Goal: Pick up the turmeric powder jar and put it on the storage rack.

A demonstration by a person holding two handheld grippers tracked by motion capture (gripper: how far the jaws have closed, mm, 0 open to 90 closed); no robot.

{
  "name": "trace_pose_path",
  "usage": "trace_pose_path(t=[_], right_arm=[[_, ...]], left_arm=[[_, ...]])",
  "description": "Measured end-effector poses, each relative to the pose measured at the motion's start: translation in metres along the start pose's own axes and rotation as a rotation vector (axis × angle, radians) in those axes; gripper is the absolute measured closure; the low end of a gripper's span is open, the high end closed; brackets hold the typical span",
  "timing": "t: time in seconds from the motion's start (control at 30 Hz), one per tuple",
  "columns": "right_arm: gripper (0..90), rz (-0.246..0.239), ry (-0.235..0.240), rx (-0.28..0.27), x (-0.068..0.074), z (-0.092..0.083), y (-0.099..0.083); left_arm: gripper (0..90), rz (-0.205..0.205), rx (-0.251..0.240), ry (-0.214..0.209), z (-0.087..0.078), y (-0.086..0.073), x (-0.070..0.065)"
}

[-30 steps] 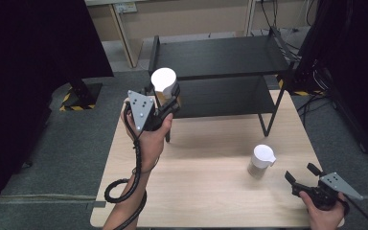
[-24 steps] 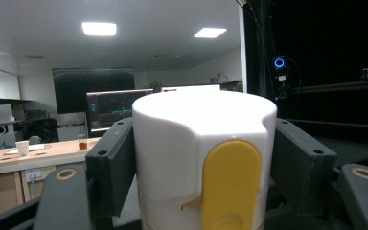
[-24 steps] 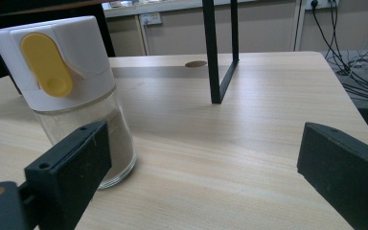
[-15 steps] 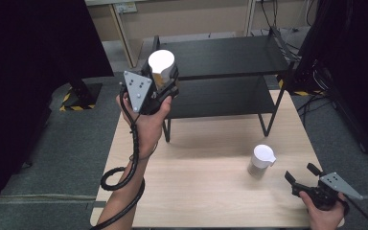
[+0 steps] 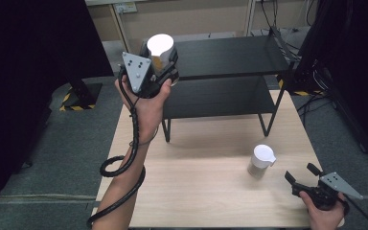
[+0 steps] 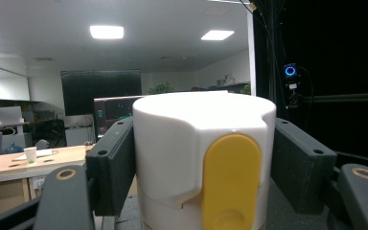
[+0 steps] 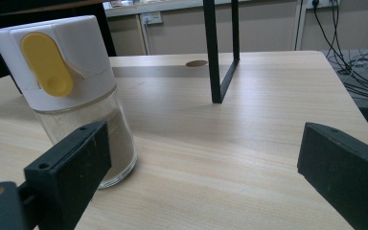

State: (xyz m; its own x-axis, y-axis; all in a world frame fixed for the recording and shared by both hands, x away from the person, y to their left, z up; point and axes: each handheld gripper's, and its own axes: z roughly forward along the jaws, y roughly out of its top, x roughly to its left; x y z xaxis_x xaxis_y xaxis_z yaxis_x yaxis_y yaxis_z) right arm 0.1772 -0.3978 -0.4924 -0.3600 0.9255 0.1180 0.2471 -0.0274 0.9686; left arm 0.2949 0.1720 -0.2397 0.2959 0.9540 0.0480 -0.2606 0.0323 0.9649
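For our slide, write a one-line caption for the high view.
Left gripper lifts a white-capped jar beside the black shelf; right gripper waits open near another jar.

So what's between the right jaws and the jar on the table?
Nothing but bare table. In the high view the open right gripper sits just apart from the jar; the right gripper view has the jar near one jaw, untouched.

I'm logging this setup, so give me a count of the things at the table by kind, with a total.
Shaker jars with white lids: 2, one held in the left gripper at, one standing on the table at
Black two-tier shelf racks: 1
Handheld grippers: 2, the right gripper at
Total: 5
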Motion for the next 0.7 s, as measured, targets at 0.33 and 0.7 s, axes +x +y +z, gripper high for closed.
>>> trace_pose_path(t=[0.33, 0.7], right_arm=[[4.8, -0.002, 0.001, 0.000, 0.000, 0.000, 0.000], [4.8, 0.001, 0.004, -0.003, -0.001, 0.000, 0.000]], left_arm=[[30.6, 0.002, 0.015, 0.011, 0.019, 0.009, 0.000], [30.6, 0.006, 0.039, 0.026, 0.043, 0.003, 0.004]])
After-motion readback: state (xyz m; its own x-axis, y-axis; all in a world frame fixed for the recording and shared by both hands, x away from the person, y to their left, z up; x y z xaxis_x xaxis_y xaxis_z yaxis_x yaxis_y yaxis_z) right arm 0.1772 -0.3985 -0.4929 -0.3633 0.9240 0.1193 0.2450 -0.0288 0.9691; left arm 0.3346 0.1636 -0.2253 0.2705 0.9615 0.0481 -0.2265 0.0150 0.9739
